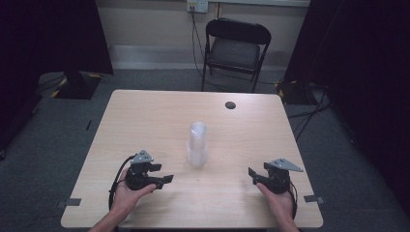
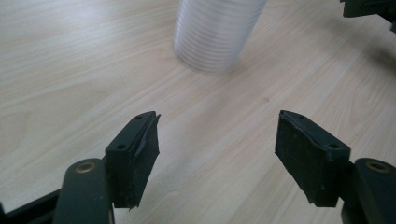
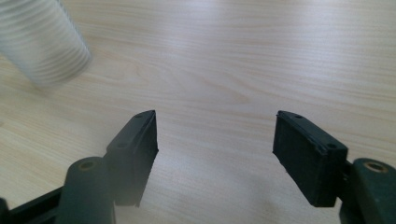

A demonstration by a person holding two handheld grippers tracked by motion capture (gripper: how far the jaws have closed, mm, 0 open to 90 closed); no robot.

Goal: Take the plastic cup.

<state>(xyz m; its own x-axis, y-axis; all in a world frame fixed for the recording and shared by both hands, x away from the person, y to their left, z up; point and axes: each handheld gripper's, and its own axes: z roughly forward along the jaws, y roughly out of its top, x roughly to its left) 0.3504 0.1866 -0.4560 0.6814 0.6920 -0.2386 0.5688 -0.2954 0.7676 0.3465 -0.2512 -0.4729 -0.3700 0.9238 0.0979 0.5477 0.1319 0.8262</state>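
High view. A stack of clear plastic cups [image 1: 197, 145] stands upright near the middle of the wooden table [image 1: 145, 116], slightly toward the person's side. The left gripper [image 1: 162, 175] rests low over the table to the left of the stack, held in the person's left hand [image 1: 126, 191], with its jaws pointing toward the right. The right gripper [image 1: 253, 175] sits to the right of the stack, held in the right hand [image 1: 280, 198], with its jaws pointing toward the left. Both grippers are apart from the stack, which stands between them. Both sets of jaws are spread with nothing between them. A small dark round spot [image 1: 230, 105] lies on the far part of the table. A black folding chair [image 1: 235, 50] stands beyond the far edge.

Left gripper view. The two black jaws stand wide apart over bare wood, holding nothing. The stack of cups [image 2: 215, 32] stands ahead of the jaws, well clear of them, its ribbed wall visible. Part of the right gripper [image 2: 371, 8] appears at the upper right corner.

Right gripper view. The jaws stand wide apart, empty, above the table [image 3: 243, 60]. The stack of cups [image 3: 42, 42] appears blurred at the upper left, off to the side of the jaws and not touching them.
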